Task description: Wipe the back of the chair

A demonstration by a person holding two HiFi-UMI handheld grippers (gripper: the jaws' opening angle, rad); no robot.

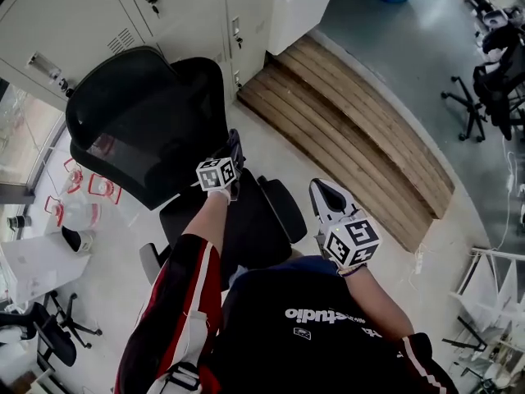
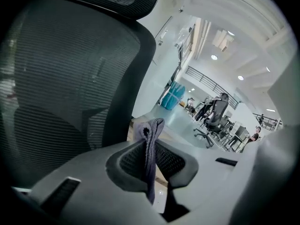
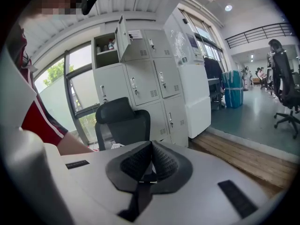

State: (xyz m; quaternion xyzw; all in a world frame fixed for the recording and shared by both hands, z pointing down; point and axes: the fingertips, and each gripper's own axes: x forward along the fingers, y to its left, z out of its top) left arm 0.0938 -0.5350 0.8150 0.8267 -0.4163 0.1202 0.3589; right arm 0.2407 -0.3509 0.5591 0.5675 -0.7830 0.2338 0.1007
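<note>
Now: left gripper [image 2: 151,146] fingers pinch a grey cloth [image 2: 150,165]; right gripper [image 3: 150,150] fingers pressed together, empty.
Chair back [image 2: 61,83]: black mesh, just ahead-left of the cloth; contact unclear.
Risk: cloth may slip from the fingers when it drags on the mesh; chair may swivel away.
Room: pale smooth floor [image 1: 283,150], lockers [image 1: 98,15], wooden step [image 1: 353,130].

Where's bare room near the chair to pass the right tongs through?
Bare floor lies between the chair and the wooden steps; the steps' boards are bare too. Left of the chair it is crowded with containers.
</note>
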